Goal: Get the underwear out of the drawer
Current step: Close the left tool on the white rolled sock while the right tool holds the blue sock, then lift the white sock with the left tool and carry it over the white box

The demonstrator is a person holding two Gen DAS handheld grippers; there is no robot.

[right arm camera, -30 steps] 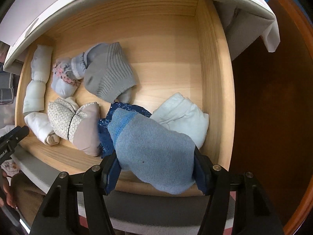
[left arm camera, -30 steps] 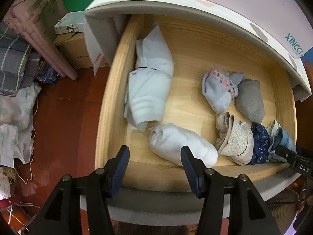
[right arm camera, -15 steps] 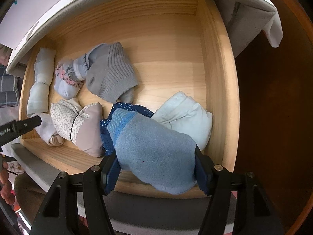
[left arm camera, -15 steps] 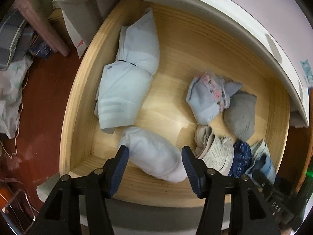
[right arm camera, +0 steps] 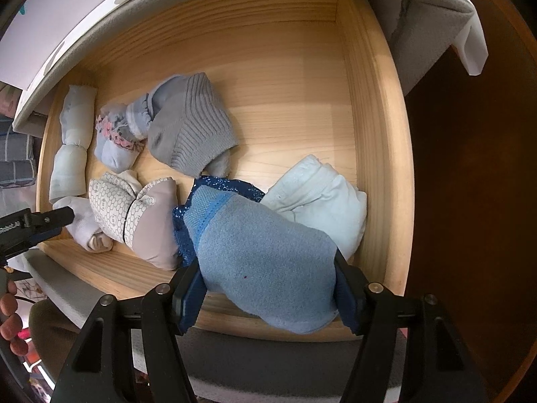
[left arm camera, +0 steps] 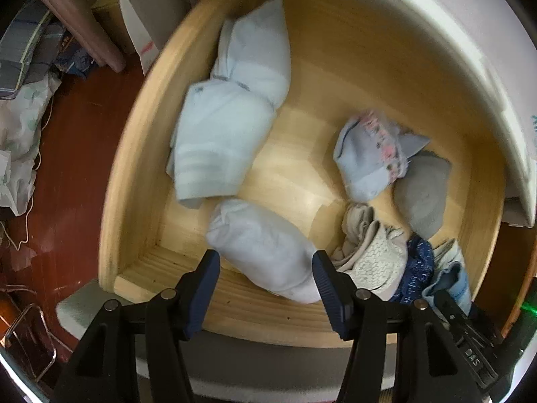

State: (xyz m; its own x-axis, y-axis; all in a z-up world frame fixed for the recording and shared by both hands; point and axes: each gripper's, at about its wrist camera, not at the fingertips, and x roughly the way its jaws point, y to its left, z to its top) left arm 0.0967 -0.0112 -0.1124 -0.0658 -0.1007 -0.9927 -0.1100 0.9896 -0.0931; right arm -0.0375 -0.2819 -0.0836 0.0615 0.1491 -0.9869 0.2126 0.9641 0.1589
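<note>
**Both grippers down in the open drawer**

The wooden drawer holds rolled underwear. The right gripper clamps a blue fleecy roll at the front edge. The left gripper straddles a white roll, jaws parted, apparently not pressing it.

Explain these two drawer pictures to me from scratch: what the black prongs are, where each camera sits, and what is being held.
No robot here: a person holds a two-finger gripper in each hand, each carrying a fisheye camera looking down along its fingers. Both look into an open wooden drawer of folded underwear and socks. In the right wrist view, the right gripper is clamped on a blue fleecy bundle. In the left wrist view, the left gripper is open, its fingers either side of a white rolled bundle, not yet pressing it.
</note>
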